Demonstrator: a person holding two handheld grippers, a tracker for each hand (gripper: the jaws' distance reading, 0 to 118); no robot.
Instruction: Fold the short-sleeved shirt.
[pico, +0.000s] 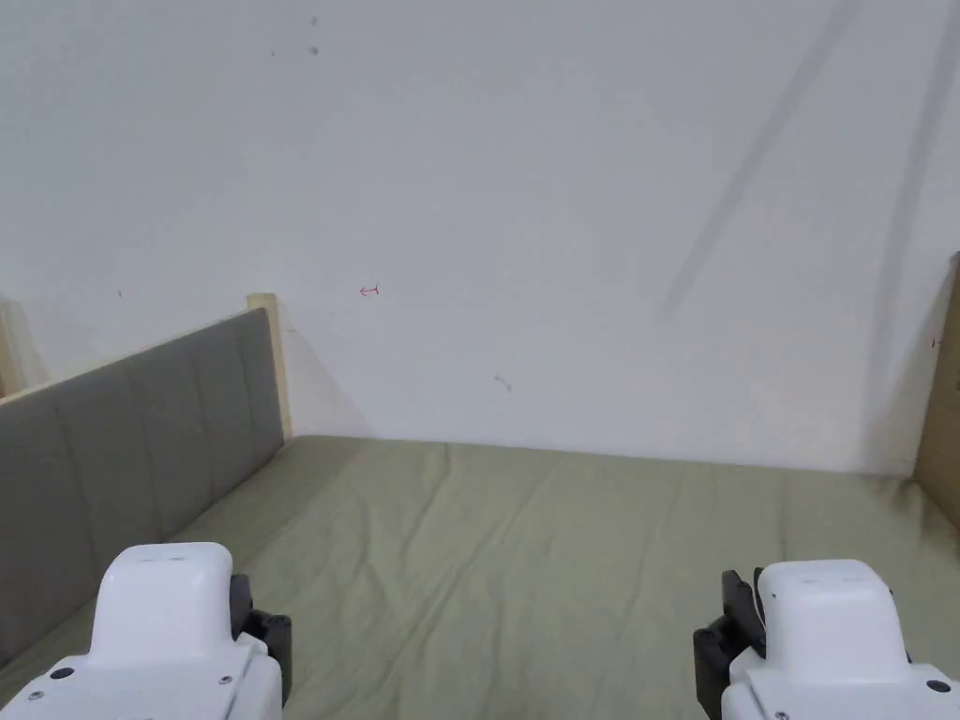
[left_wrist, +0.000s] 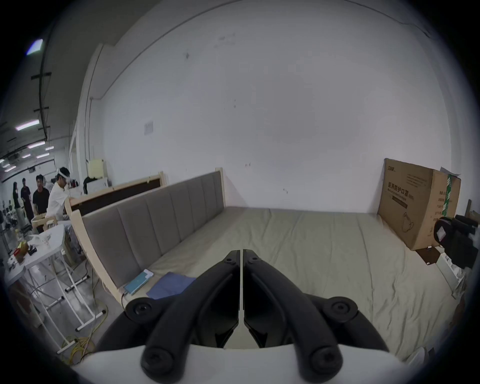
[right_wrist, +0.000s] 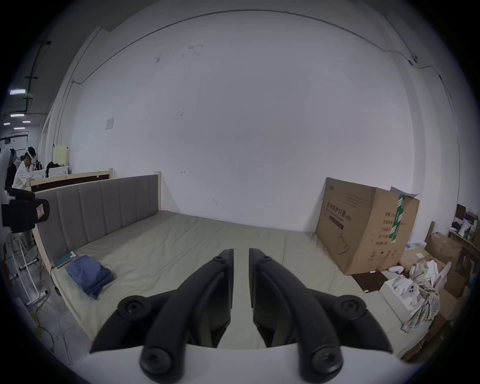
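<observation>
Both grippers hover empty above the bed (pico: 525, 544): left gripper (left_wrist: 242, 253) closed, right gripper (right_wrist: 241, 253) slightly parted. Fetch the blue folded garment (right_wrist: 89, 276) first; spread flat.

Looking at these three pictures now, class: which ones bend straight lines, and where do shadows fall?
Head view: lines stay straight, and long grey shadows streak the wall. Left gripper view: strong fisheye, black corners, the headboard curves. Right gripper view: same fisheye, and the box shades the sheet beside it.
</observation>
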